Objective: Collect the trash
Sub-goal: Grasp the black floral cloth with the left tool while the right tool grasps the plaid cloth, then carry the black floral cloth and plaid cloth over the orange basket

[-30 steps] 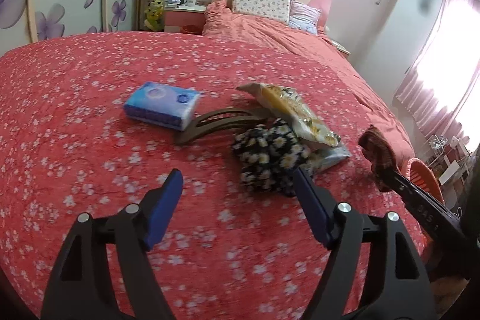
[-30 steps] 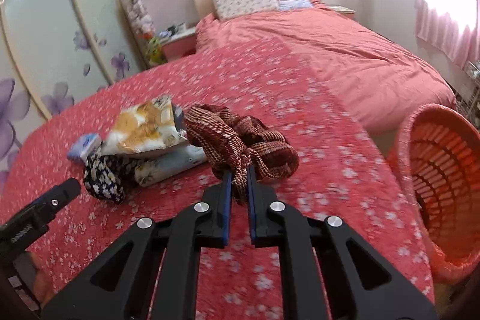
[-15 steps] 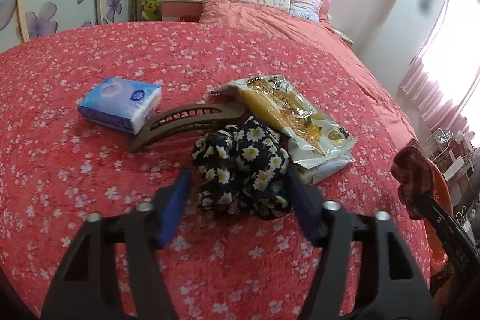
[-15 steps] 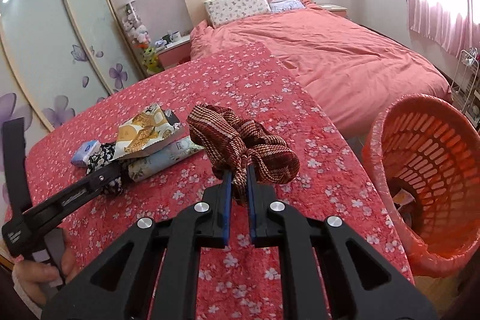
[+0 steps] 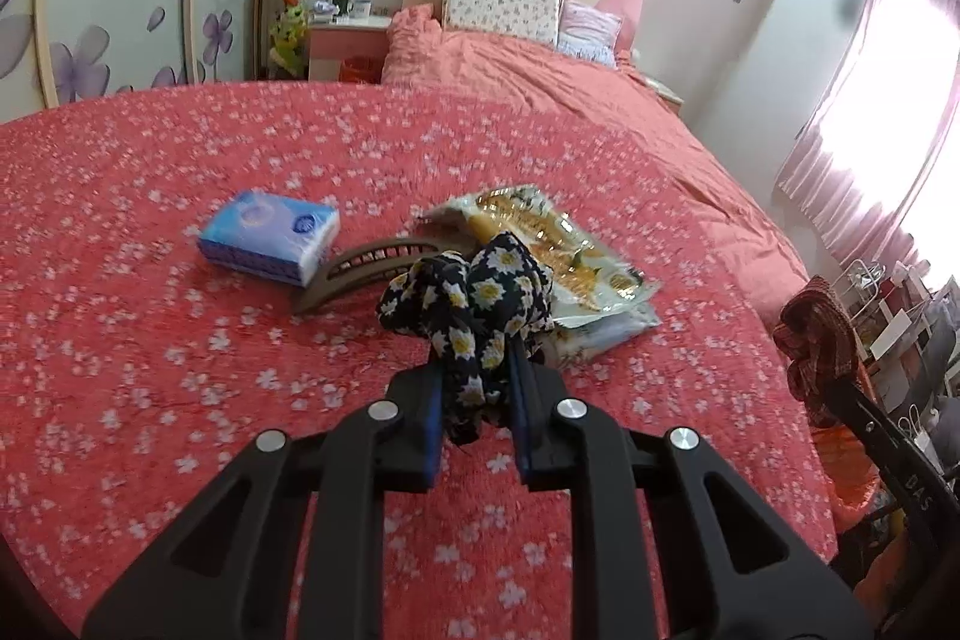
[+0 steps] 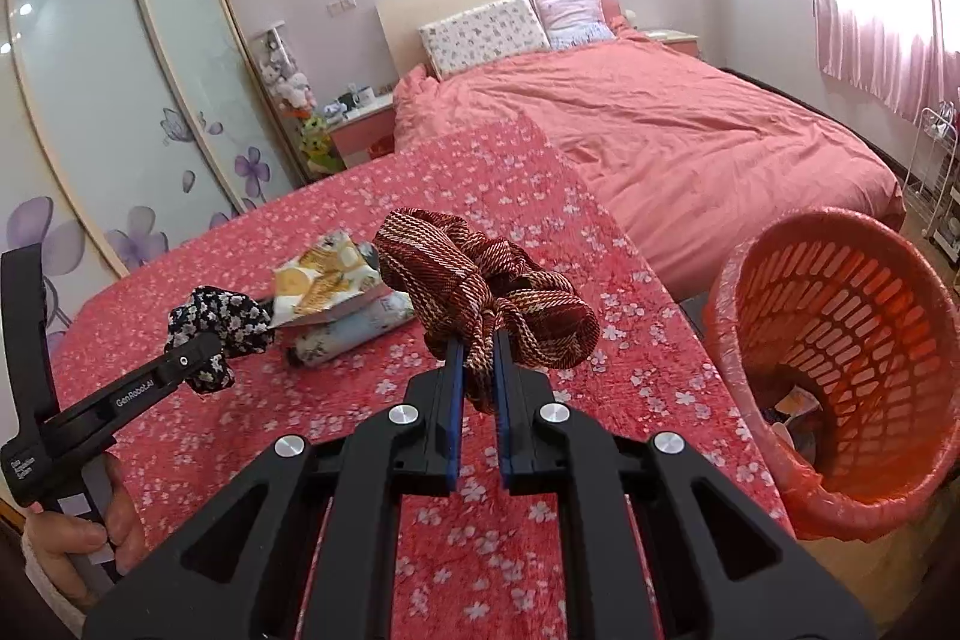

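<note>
Blue plastic-wrapped tissue pack (image 5: 269, 237) sits toward the left of the red floral bedspread (image 5: 150, 340), flat, untouched; probably not trash or just a later pick. Brown curved plastic hair clip (image 5: 366, 271) lies just beside it, one end tucked under the pile. Left gripper (image 5: 477, 388) is closing its jaws on the black daisy-print fabric scrunchie (image 5: 474, 304), cloth bunched between the blue pads and lifted clear of the bedspread in the right wrist view, so it can be carried off. Yellow printed snack wrapper (image 5: 558, 256) rests on a pale crumpled packet (image 5: 606, 334) mid-bedspread, touching, both left for a later trip since both tools are full. Right gripper (image 6: 478, 370) is pressed tight, pinching the dark red woven fabric scrunchie (image 6: 480, 292) by a fold so it hangs bunched above the pads, held over the right edge of the bedspread, on the side facing the bin. Orange plastic lattice waste basket (image 6: 840, 352) with liner stands on the floor just off that right edge, mouth tilted toward the camera, some scraps inside; likely next drop is the red scrunchie there
</note>
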`<state>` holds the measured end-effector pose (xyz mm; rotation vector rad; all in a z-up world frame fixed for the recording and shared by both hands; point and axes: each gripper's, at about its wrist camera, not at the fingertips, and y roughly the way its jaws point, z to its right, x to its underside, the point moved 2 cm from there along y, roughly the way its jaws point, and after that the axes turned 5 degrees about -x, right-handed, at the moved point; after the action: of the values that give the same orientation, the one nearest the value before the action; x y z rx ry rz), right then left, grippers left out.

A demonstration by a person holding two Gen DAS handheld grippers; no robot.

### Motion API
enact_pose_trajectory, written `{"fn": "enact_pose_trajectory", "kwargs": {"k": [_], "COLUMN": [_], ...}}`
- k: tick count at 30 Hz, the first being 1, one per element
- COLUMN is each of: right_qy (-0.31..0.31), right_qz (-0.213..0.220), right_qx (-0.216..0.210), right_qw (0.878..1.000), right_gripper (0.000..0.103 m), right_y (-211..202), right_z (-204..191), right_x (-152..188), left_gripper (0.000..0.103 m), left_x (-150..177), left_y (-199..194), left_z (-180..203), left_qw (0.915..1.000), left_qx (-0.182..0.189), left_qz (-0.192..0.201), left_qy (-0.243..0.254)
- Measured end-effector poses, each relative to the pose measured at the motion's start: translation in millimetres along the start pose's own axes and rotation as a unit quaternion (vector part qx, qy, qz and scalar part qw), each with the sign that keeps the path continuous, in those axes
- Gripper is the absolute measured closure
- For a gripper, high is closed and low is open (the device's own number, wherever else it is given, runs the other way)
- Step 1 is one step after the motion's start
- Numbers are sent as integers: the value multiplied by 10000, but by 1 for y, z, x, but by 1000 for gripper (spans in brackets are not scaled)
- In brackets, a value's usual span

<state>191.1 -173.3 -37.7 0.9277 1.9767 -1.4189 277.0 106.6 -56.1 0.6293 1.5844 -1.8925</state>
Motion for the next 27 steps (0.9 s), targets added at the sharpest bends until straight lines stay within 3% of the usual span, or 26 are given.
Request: {"fn": "enact_pose_trajectory", "kwargs": {"k": [9,27], "right_qy": [34,369], "right_qz": [385,1219], "right_qx": [-70,351], "right_qw": [9992,9912], "right_gripper": [94,94], "right_y": [-41,-112], "right_z": [2,49], "right_x": [-2,-3], "left_gripper": [84,84], "left_x": [-5,13], "left_y": [-53,-114], "left_z": [16,123], "left_qw": [9990,9880], "left_qx": [262,1309], "left_qz": [358,567], "left_qy": [18,593]}}
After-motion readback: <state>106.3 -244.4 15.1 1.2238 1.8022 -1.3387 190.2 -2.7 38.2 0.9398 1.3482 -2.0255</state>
